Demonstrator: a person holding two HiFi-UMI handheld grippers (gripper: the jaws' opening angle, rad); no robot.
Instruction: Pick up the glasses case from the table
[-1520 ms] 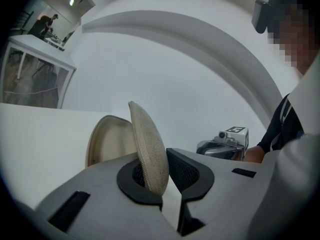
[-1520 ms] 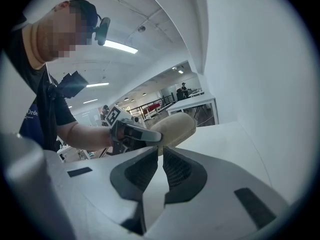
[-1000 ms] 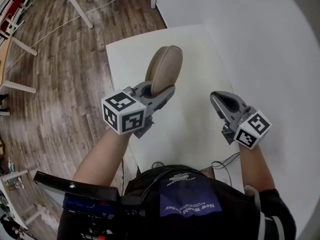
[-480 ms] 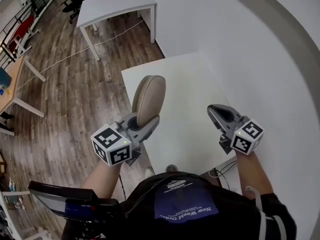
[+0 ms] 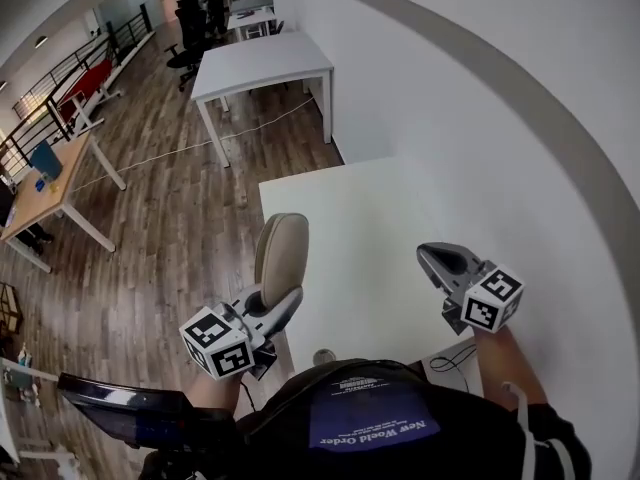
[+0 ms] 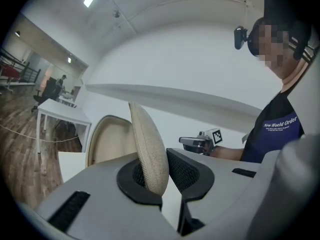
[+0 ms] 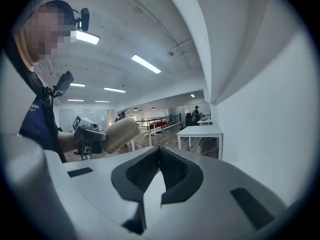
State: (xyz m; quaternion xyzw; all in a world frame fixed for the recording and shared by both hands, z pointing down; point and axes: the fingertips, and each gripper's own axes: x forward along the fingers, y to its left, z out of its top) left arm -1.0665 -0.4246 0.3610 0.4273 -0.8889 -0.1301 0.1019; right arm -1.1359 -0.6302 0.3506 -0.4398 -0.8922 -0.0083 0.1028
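The glasses case [image 5: 281, 254] is a beige fabric clamshell, held up in the air off the left edge of the white table [image 5: 360, 238]. My left gripper [image 5: 272, 306] is shut on its near end; in the left gripper view the pads pinch one shell of the open case [image 6: 148, 149], the other shell standing apart to the left. My right gripper [image 5: 432, 257] hovers over the table's right side, jaws shut with nothing between them [image 7: 159, 151]. The case [image 7: 119, 132] shows at the left of the right gripper view.
A white wall [image 5: 480, 108] runs along the table's right side. A cable [image 5: 450, 358] lies at the table's near right corner. Wooden floor [image 5: 170, 228] lies to the left, with another white table [image 5: 262, 66] farther off and a wooden desk [image 5: 45, 183] at far left.
Both grippers have risen and drawn back toward the person. The case has come up with the left gripper and now hangs over the table's left edge. The camera looks further ahead.
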